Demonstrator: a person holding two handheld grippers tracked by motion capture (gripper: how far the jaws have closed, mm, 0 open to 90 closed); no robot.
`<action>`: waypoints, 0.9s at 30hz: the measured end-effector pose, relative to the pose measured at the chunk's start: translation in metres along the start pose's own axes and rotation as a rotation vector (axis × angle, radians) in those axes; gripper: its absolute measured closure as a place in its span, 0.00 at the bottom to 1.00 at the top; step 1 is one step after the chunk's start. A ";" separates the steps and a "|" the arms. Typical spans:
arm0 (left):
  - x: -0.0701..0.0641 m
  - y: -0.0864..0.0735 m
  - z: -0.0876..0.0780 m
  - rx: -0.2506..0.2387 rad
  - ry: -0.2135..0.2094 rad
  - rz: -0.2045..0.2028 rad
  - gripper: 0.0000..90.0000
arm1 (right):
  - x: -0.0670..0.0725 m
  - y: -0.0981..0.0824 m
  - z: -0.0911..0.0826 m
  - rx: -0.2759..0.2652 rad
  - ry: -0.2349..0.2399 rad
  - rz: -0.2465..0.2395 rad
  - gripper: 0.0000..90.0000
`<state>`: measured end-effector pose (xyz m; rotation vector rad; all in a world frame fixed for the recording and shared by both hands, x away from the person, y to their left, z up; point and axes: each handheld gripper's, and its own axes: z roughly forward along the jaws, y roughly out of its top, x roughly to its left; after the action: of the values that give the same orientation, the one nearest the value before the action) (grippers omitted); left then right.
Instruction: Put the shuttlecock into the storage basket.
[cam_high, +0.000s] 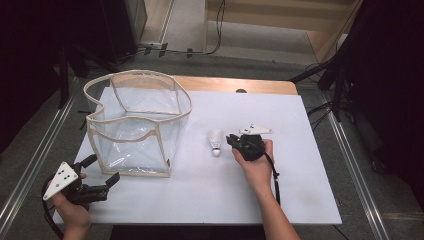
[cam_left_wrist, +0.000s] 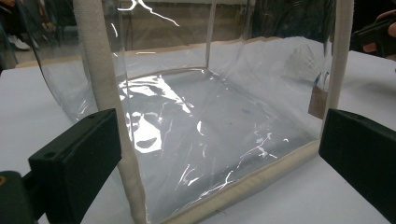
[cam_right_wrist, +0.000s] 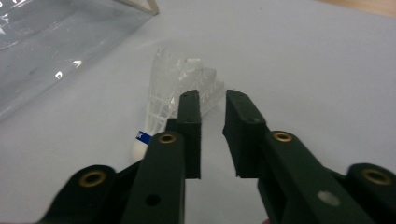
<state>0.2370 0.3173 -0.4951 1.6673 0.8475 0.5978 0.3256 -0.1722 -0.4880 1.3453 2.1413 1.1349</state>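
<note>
One clear plastic bag (cam_high: 137, 125), fabric-trimmed, stood open on desk (cam_high: 300, 190). Shuttlecock (cam_high: 215, 141) laid beside it, blue band unreadable. Left claw (cam_high: 104, 172) spread wide; right claw (cam_high: 232, 141) narrowed, nothing gripped.

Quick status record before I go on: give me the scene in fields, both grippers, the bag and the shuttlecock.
surface: white table top
bag: clear plastic bag with cream trim, upright, mouth open, nothing visible inside
shuttlecock: white shuttlecock lying on its side, right of the bag, outside it
left gripper: left gripper jaws wide open, at the bag's near corner, not holding it
right gripper: right gripper jaws slightly apart, beside the shuttlecock's feathers, nothing between them
hands: one on each gripper
</note>
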 end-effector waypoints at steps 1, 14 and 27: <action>0.000 0.000 0.000 0.000 0.001 0.000 0.00 | 0.000 0.000 0.000 0.000 0.000 0.000 0.95; 0.000 0.000 0.000 0.001 0.000 0.001 0.00 | -0.004 0.001 0.028 0.085 -0.014 0.017 0.98; 0.000 0.000 0.000 0.000 0.000 -0.001 0.00 | 0.008 0.006 0.034 0.094 0.027 -0.046 0.98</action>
<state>0.2370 0.3174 -0.4949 1.6668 0.8485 0.5965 0.3475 -0.1496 -0.5032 1.3200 2.2592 1.0526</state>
